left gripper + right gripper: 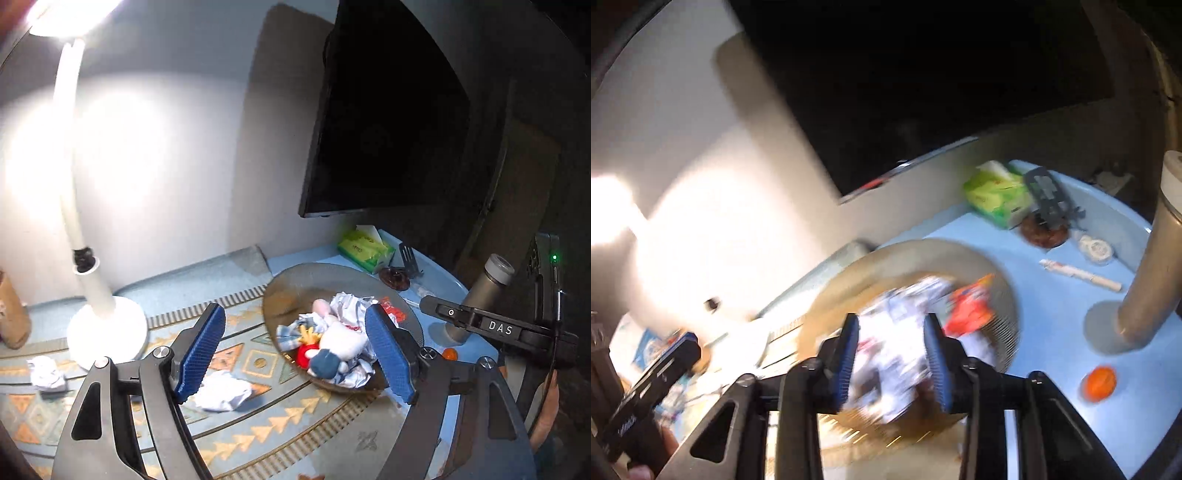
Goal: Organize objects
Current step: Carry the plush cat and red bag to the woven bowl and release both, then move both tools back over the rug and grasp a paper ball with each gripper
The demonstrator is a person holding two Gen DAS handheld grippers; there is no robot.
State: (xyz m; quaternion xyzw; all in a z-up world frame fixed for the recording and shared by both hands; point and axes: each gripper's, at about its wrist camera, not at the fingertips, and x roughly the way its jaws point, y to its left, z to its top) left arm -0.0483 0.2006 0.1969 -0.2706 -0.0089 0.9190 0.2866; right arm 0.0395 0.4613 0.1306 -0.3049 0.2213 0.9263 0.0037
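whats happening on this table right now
A person with a gripper in each hand is tidying clutter into a brown bowl already holding crumpled paper and a plush toy. The left gripper is open, hovering at the bowl. The right gripper is open above the pile. Two paper wads remain on the mat.

Brown bowl [291, 291]; white plush toy [341, 341]; green tissue pack [364, 249]; blue fingers [201, 352]; geometric-patterned mat [258, 424].
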